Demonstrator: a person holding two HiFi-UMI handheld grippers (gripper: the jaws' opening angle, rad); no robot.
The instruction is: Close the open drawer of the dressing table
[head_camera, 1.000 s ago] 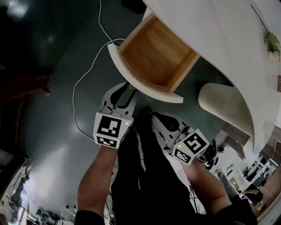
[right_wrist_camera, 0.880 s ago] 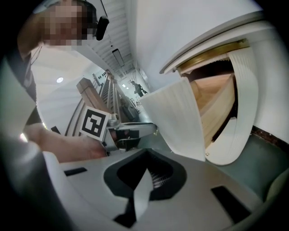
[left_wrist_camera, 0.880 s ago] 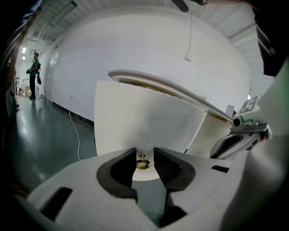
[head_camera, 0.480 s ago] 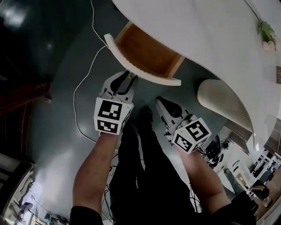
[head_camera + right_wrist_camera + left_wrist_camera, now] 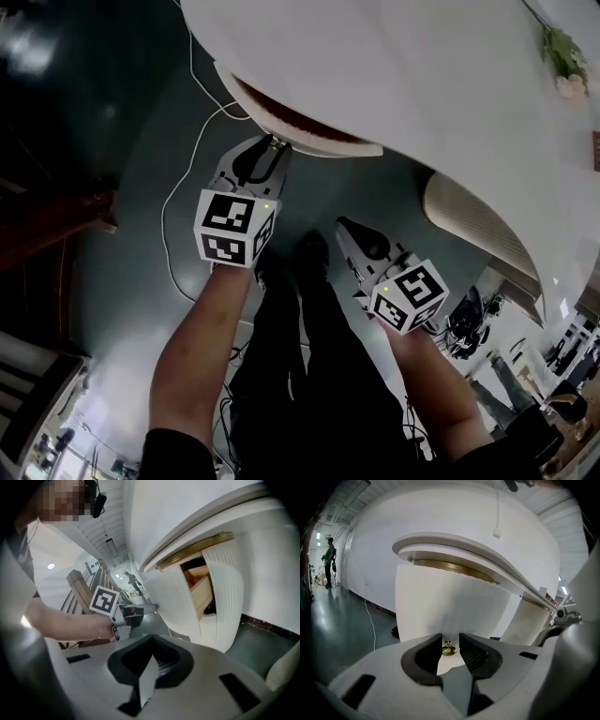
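The white curved drawer front (image 5: 309, 139) of the dressing table (image 5: 403, 75) sits almost fully under the table top, with only a thin strip of its inside showing. My left gripper (image 5: 273, 148) is at the drawer front, its jaws having closed a little, and its pads are on either side of the small brass knob (image 5: 449, 649). From the right gripper view the drawer (image 5: 180, 604) still stands out slightly, its wooden side (image 5: 201, 592) visible. My right gripper (image 5: 345, 229) hangs shut and empty, below and to the right of the drawer, touching nothing.
A white cable (image 5: 176, 183) trails over the dark floor left of the drawer. A ribbed cream panel (image 5: 478, 220) stands under the table to the right. Flowers (image 5: 561, 58) lie on the table top. The person's dark-clad legs (image 5: 300, 337) are between the two arms.
The drawer has slid in under the table top, from wide open to nearly closed. My left gripper moved with it toward the table, and the right gripper also moved forward.
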